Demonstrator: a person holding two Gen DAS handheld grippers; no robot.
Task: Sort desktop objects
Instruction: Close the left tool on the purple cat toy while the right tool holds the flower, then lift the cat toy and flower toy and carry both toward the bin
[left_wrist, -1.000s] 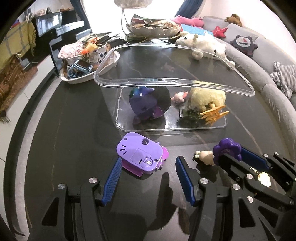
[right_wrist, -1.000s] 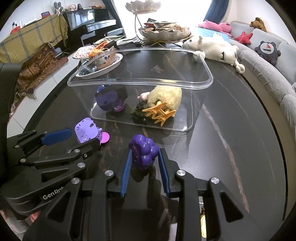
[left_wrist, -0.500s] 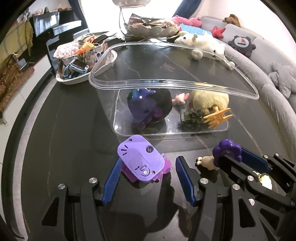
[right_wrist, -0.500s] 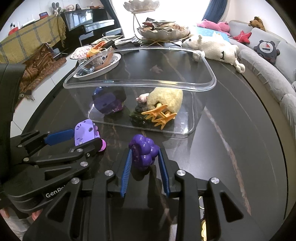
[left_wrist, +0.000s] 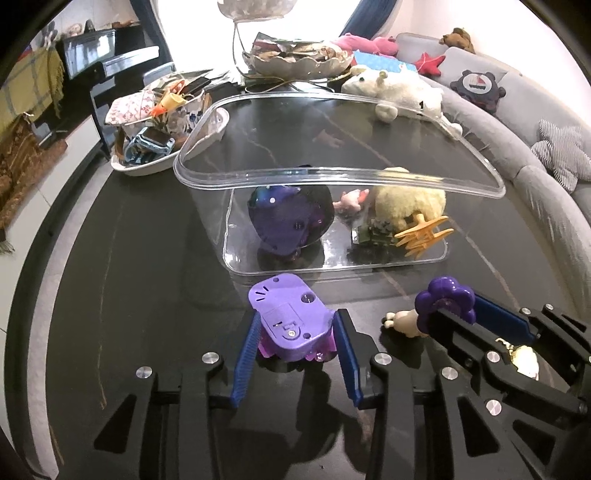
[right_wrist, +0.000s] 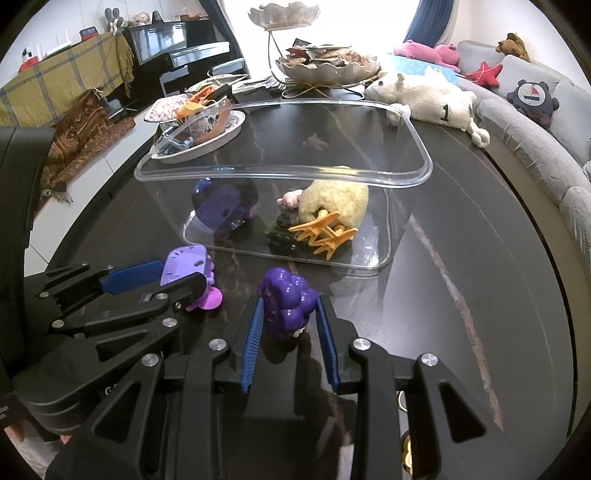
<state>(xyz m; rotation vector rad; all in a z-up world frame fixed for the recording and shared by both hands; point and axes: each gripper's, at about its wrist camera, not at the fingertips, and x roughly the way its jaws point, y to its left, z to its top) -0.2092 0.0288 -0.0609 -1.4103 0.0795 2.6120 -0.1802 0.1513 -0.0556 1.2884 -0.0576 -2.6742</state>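
My left gripper (left_wrist: 297, 325) is shut on a flat purple toy (left_wrist: 290, 319), also seen in the right wrist view (right_wrist: 186, 266). My right gripper (right_wrist: 290, 314) is shut on a purple grape-bunch toy (right_wrist: 288, 301), seen from the left wrist view (left_wrist: 445, 301) with a small beige figure (left_wrist: 402, 321) beside it. A clear plastic bin (left_wrist: 332, 173) (right_wrist: 391, 236) stands just beyond both grippers; it holds a dark purple toy (left_wrist: 288, 218), a yellow plush (left_wrist: 410, 201), an orange hair clip (left_wrist: 424, 234) and a small green toy (left_wrist: 373, 234).
A white dish of clutter (left_wrist: 159, 122) stands at the back left. A tiered bowl stand (right_wrist: 325, 66) and a white plush sheep (right_wrist: 428, 99) are behind the bin. A grey sofa (left_wrist: 535, 147) curves along the right of the dark table (left_wrist: 129, 277).
My left gripper has moved forward around the flat purple toy and closed on it. My right gripper has kept its hold on the grape toy with little motion.
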